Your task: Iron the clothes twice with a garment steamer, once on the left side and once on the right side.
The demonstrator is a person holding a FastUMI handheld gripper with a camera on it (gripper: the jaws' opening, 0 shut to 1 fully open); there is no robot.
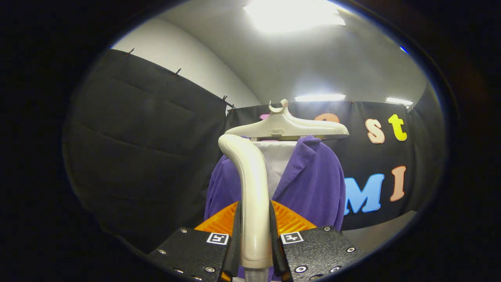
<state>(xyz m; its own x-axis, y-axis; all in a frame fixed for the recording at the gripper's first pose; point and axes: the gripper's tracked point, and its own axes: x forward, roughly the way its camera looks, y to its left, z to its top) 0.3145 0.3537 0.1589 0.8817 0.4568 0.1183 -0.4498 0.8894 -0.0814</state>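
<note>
- The gripper point(255, 243) was clamped on the steamer handle point(250, 188), both fingers pressing its pale shaft from either side, low down near its base.
- The handle rose upright between the fingers and curved at its top toward the left shoulder of the garment.
- Just beyond the fingers, behind the handle, an orange ribbed part point(287, 219) showed on both sides; what it belonged to could not be told.
- Farther on hung the purple jacket point(313, 184), open at the front over a white panel point(278, 160), on a pale hanger point(289, 127) in front of the black cloth wall.
- Whether the steamer head touched the cloth could not be told; it looked near the jacket's upper left part.
- In my judgement the step in hand was the start of a pass, with the steamer already held and raised to the top of the garment.
- The next move would call for a firm hold and a steady downward stroke along one side, then the same down the other.
</note>
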